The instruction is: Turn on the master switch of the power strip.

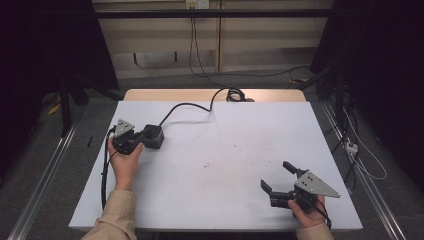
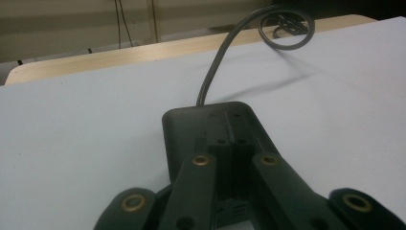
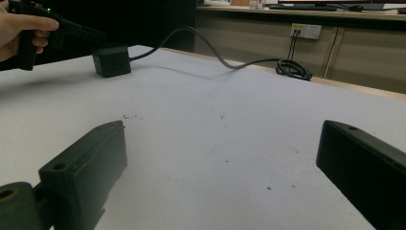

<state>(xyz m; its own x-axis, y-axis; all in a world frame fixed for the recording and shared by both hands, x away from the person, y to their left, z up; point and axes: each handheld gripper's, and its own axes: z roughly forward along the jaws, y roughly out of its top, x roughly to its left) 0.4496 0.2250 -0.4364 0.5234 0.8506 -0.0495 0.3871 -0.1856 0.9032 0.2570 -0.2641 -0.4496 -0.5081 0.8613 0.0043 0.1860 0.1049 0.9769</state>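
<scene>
Left gripper (image 1: 142, 138) appears clamped on the black power cube (image 1: 153, 135), while right gripper (image 1: 280, 179) hovers wide open, empty.

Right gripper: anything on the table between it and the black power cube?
Nothing visible. The white table top lies bare between the open right gripper and the black power cube; the left gripper is at the cube.

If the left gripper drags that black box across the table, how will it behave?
The black box looks squat and flat-based, so it should slide, not roll or tip. Its grey cable looks springy, looping to a coil, and may tug the box sideways.
</scene>
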